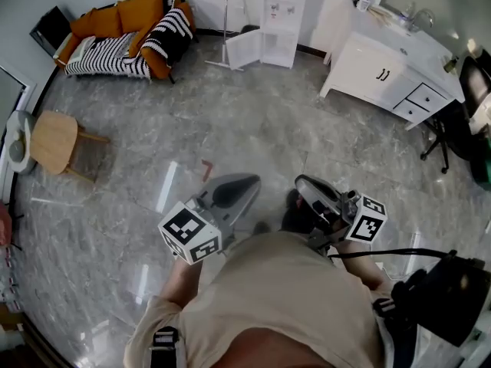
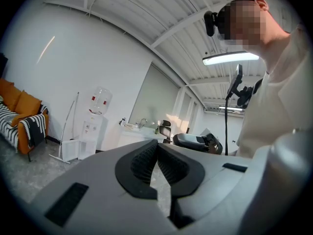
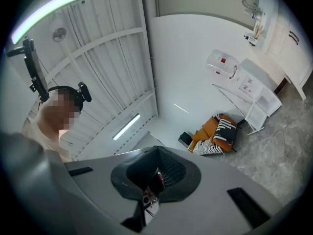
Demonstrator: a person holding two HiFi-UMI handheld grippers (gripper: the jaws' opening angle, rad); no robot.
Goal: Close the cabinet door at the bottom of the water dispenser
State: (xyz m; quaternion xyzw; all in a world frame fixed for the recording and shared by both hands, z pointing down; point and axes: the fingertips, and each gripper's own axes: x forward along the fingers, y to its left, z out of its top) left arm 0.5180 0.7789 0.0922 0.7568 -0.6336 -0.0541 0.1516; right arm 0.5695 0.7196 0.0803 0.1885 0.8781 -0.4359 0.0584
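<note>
The white water dispenser (image 1: 281,18) stands against the far wall, well ahead of me across the grey marble floor. Its bottom cabinet door (image 1: 240,50) hangs open to the left and shows the white compartment inside. My left gripper (image 1: 252,180) and right gripper (image 1: 300,182) are held close to my body, both far from the dispenser. In the left gripper view the dispenser (image 2: 93,127) is small at the left, and the left gripper (image 2: 157,150) has its jaws shut on nothing. The right gripper (image 3: 156,152) is rolled sideways; its jaws meet with nothing between them, and the dispenser (image 3: 247,84) lies tilted at the upper right.
An orange sofa (image 1: 123,29) with a striped blanket stands at the far left. A wooden stool (image 1: 54,139) is at the left. A white sink cabinet (image 1: 387,67) stands right of the dispenser, with a dark office chair (image 1: 449,133) beyond it. A thin pole (image 1: 225,18) leans beside the dispenser.
</note>
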